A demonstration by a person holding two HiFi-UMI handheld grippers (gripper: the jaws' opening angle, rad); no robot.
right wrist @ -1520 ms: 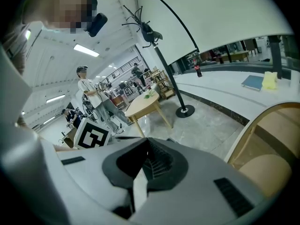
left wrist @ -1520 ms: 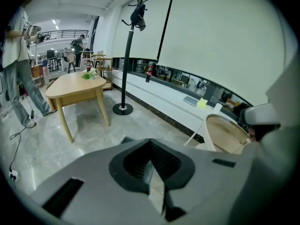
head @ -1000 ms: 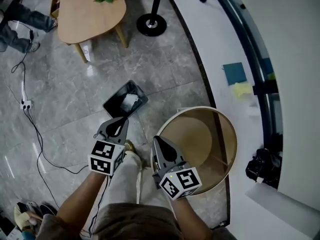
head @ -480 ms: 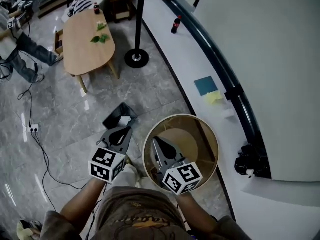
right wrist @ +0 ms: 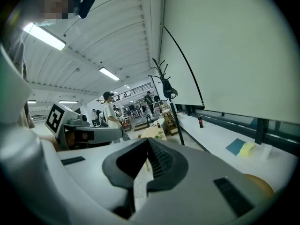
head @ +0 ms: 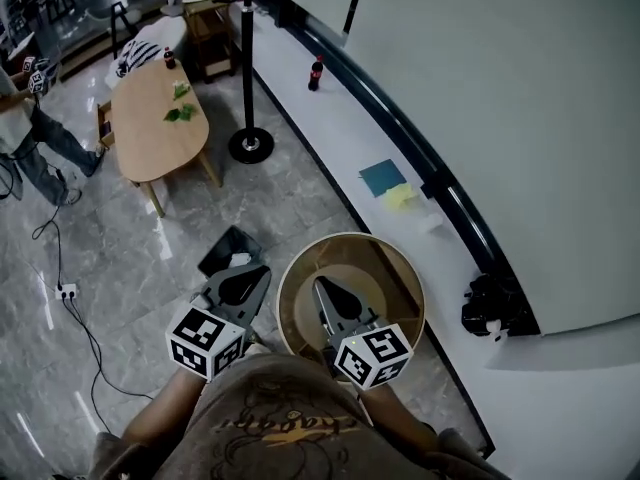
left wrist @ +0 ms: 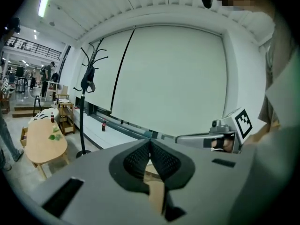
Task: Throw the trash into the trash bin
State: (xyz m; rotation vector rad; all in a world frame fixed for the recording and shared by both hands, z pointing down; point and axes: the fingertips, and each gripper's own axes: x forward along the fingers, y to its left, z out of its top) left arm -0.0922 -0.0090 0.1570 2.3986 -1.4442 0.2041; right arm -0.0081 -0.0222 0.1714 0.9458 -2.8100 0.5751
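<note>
Both my grippers are empty. The left gripper (head: 250, 276) has its jaws pressed together on nothing, and the right gripper (head: 322, 286) reads the same, poised over the round tan tub (head: 405, 268). The white crumpled trash (head: 240, 259) lies in the black rectangular bin (head: 215, 251) on the floor, just beyond the left gripper. I judge the drop done. To finish well I'd keep both tools clear of the bin and check that nothing hangs over its rim.
</note>
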